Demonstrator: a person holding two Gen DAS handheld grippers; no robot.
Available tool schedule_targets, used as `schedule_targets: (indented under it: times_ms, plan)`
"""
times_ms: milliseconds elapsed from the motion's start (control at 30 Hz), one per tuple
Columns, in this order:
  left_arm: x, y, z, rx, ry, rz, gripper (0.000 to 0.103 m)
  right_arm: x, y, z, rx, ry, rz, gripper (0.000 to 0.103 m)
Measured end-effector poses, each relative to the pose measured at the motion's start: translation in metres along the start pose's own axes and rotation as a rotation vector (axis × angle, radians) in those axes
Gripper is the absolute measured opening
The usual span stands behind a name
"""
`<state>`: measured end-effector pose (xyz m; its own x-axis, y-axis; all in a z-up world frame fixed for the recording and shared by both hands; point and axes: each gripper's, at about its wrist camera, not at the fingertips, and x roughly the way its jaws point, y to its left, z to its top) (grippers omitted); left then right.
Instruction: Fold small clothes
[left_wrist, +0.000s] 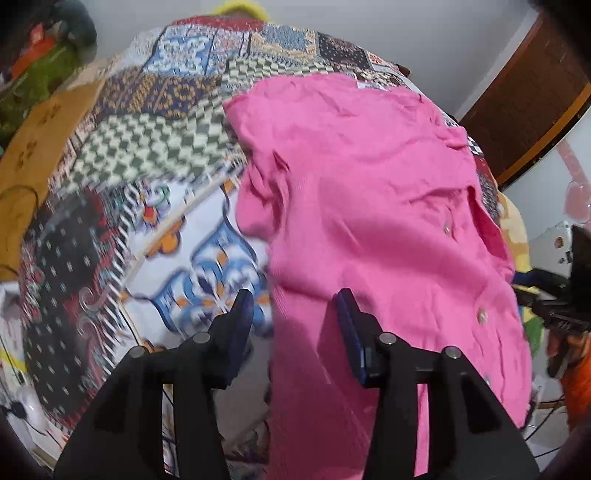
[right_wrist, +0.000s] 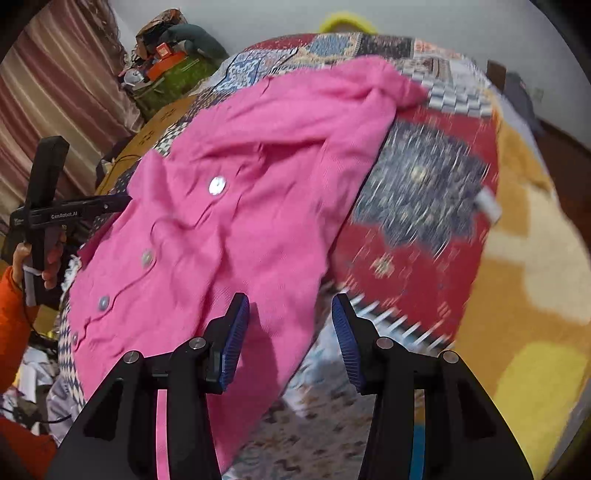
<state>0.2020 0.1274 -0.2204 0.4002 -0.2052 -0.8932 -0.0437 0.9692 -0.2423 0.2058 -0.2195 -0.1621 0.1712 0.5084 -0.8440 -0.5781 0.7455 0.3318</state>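
Observation:
A small pink buttoned cardigan (left_wrist: 369, 206) lies spread on a patchwork quilt (left_wrist: 155, 147), front up, its hem hanging over the near edge. My left gripper (left_wrist: 295, 310) is open and empty, jaws astride the cardigan's left hem edge. In the right wrist view the cardigan (right_wrist: 236, 192) lies to the left, one sleeve (right_wrist: 384, 85) stretched to the far right. My right gripper (right_wrist: 290, 314) is open and empty, jaws astride the cardigan's right hem edge. The left gripper (right_wrist: 110, 203) also shows there at the far left, held by a hand.
The quilt (right_wrist: 424, 206) covers a bed. An orange and yellow blanket (right_wrist: 524, 295) lies to the right. A brown cardboard box (left_wrist: 40, 147) and green clutter (left_wrist: 40, 74) sit on the left. A wooden door (left_wrist: 532, 99) stands at the back right.

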Motion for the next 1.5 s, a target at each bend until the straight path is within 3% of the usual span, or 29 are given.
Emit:
schedule_targets:
  times_ms: [67,100,167,233,300,333,533,633,733,800,867,967,1100,1300,1500]
  plan:
    - [0.002,-0.005,-0.004,0.007,0.004,-0.003,0.045,0.003,0.002,-0.004,0.010,-0.025,0.007,0.040]
    - [0.002,-0.008,-0.005,0.012,0.000,0.008,0.045,0.003,0.004,-0.004,0.008,-0.040,0.014,0.023]
    - [0.002,-0.014,-0.005,0.025,-0.008,0.014,0.045,0.005,0.008,0.002,-0.005,-0.039,0.043,0.004]
    - [0.003,-0.018,-0.003,0.044,-0.009,0.011,0.042,0.004,0.013,0.011,-0.026,-0.042,0.066,0.004]
    - [0.003,-0.022,-0.001,0.062,-0.003,0.001,0.029,-0.002,0.017,0.019,-0.066,-0.066,0.058,0.004]
    - [0.003,-0.024,0.000,0.074,-0.005,0.001,0.027,-0.008,0.016,0.025,-0.076,-0.090,0.050,0.004]
    - [0.001,-0.024,-0.002,0.079,0.001,0.003,0.026,-0.028,-0.009,0.062,-0.049,-0.202,-0.022,0.004]
    - [0.000,-0.021,-0.005,0.072,0.005,-0.004,0.027,-0.024,-0.017,0.075,-0.052,-0.190,-0.094,0.006]
    - [-0.005,-0.018,-0.008,0.055,0.008,-0.005,0.027,-0.022,-0.016,0.073,-0.030,-0.147,-0.098,0.012]
    - [-0.010,-0.018,-0.011,0.051,0.006,0.002,0.027,-0.025,-0.016,0.063,-0.021,-0.128,-0.095,0.035]
    - [-0.019,-0.020,-0.014,0.055,-0.005,0.005,0.027,-0.033,-0.013,0.049,-0.032,-0.135,-0.100,0.044]
    - [-0.029,-0.028,-0.020,0.053,-0.012,-0.017,0.030,-0.035,-0.008,0.029,-0.056,-0.102,-0.111,0.045]
    - [-0.036,-0.046,-0.028,0.063,-0.020,-0.031,0.045,-0.030,-0.004,0.001,-0.062,-0.050,-0.125,0.045]
    - [-0.027,-0.057,-0.044,0.088,-0.006,0.034,0.046,-0.024,-0.009,-0.029,0.003,-0.011,-0.112,0.045]
    - [-0.043,-0.035,-0.061,0.041,-0.011,0.052,0.044,-0.030,-0.016,-0.042,0.069,-0.028,-0.076,0.045]
